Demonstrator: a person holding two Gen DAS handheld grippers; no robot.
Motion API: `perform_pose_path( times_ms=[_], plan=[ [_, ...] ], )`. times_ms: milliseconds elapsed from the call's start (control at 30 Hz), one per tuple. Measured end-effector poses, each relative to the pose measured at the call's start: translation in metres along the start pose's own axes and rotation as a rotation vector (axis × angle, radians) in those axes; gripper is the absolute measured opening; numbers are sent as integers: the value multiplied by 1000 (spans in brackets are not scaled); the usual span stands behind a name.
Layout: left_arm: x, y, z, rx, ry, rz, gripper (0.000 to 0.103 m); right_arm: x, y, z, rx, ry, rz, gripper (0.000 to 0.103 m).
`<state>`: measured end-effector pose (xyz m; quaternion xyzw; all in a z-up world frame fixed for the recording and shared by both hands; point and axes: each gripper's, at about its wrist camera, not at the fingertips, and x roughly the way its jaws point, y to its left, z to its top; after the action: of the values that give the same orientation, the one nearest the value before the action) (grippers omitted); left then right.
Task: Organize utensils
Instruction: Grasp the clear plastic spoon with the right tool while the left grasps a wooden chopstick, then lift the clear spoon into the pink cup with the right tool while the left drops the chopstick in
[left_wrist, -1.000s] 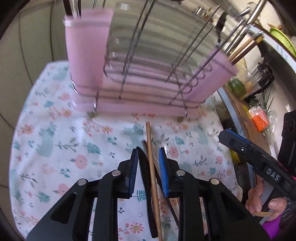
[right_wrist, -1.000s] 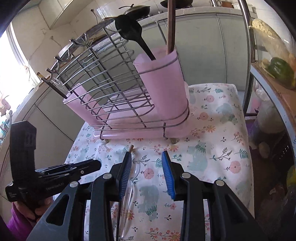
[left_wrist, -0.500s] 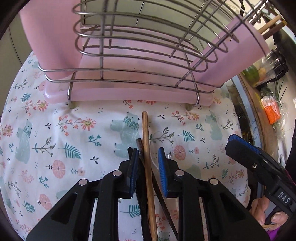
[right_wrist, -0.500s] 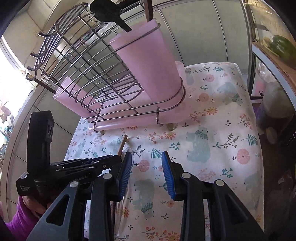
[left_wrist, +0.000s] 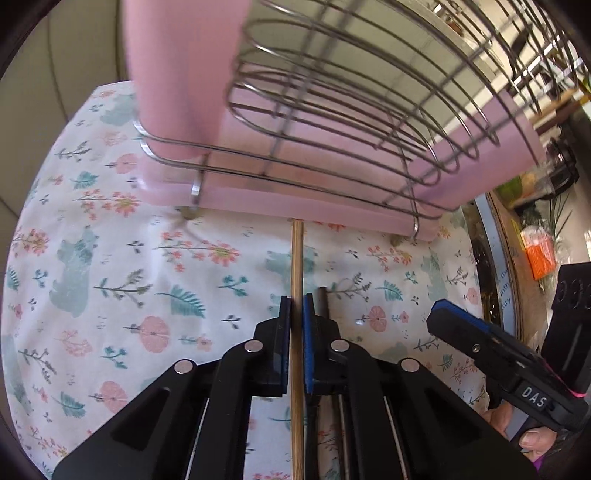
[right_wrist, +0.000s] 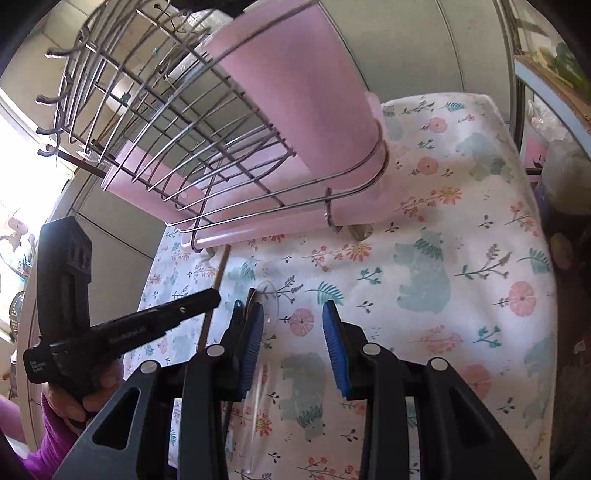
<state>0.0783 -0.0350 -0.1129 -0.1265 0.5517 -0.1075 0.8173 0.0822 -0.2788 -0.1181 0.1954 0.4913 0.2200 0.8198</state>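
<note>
Left tool (left_wrist: 296, 314) pinches the wooden chopstick (left_wrist: 297, 266) mid-shaft; it looks light, stiff, prone to pivoting. Right tool (right_wrist: 291, 332) hangs open, empty.

A home kitchen: a chrome wire dish rack (right_wrist: 207, 147) with pink utensil cup (right_wrist: 306, 99) on a floral tablecloth (right_wrist: 461, 258). At three o'clock in the left wrist view, a shelf holds an orange packet (left_wrist: 539, 254); at one o'clock in the right, green vegetables (right_wrist: 569, 62).
</note>
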Motion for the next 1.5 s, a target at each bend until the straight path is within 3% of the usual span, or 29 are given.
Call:
perform_pose_path(
  times_ms=[433,867,1067,1100,1133,1333,1500],
  plan=[
    [-12,63,-1,-45,46,87,6,47,10,3,36,141,73,32],
    [7,43,7,38,113,141,7,63,3,17,62,223,91,26],
    [13,44,9,37,118,127,7,73,9,20,49,231,85,18],
    [14,43,10,40,117,126,7,74,9,19,38,231,78,14],
    [15,44,12,42,116,124,7,75,11,18,29,237,69,3],
    [7,46,8,63,83,114,7,77,18,12,20,213,73,3],
    [-22,50,1,51,1,72,6,57,27,10,-2,140,83,2]
  ],
)
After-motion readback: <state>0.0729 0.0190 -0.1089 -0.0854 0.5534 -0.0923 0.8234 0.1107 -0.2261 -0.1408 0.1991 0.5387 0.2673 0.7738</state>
